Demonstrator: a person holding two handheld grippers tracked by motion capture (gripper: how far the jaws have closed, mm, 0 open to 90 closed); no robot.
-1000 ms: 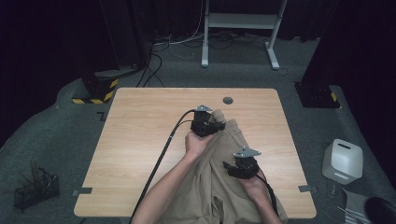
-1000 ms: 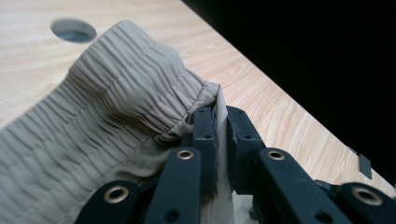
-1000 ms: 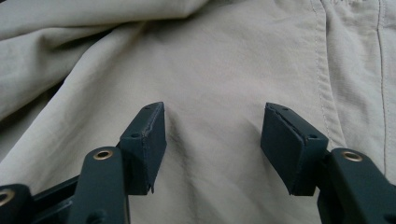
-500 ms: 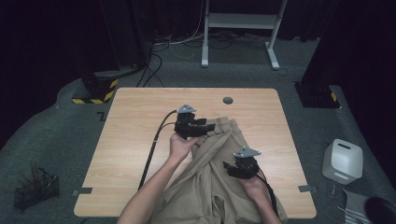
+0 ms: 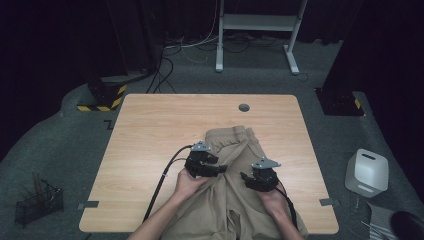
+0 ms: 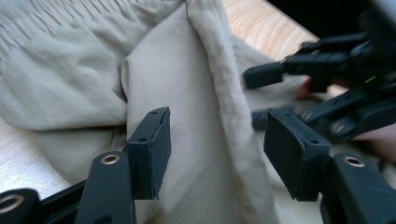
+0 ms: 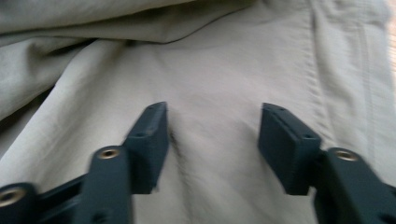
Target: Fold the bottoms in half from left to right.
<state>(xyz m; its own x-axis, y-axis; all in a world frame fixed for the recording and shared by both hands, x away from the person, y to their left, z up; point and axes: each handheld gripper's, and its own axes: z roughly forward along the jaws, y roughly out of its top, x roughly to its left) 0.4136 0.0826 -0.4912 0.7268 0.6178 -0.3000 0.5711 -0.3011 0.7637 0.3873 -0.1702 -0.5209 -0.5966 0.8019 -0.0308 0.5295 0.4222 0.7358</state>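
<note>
Both forearms enter from 6 o'clock. Left gripper (image 5: 223, 169) and right gripper (image 5: 246, 177) rest on khaki trousers (image 5: 235, 145), tips facing each other, near. Left gripper drawn back from trousers' far end toward 6; jaws just opened, apart, fabric between, unclamped. Right jaws apart, closing slightly, pads clear of cloth. Trousers at table (image 5: 150, 130) near edge, long axis 6–12, waistband toward 12.

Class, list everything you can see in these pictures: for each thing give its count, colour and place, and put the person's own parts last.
trousers: one, khaki, near middle of the table
table: one, light wood, centre
table hole: one, grey, far edge
white box: one, floor, right
wire basket: one, black, floor, near left
white frame: one, beyond the table
left gripper: one, black, jaws open, just opening, over the trousers
right gripper: one, black, jaws open, just closing somewhat, over the trousers
hands: two, at the near edge
</note>
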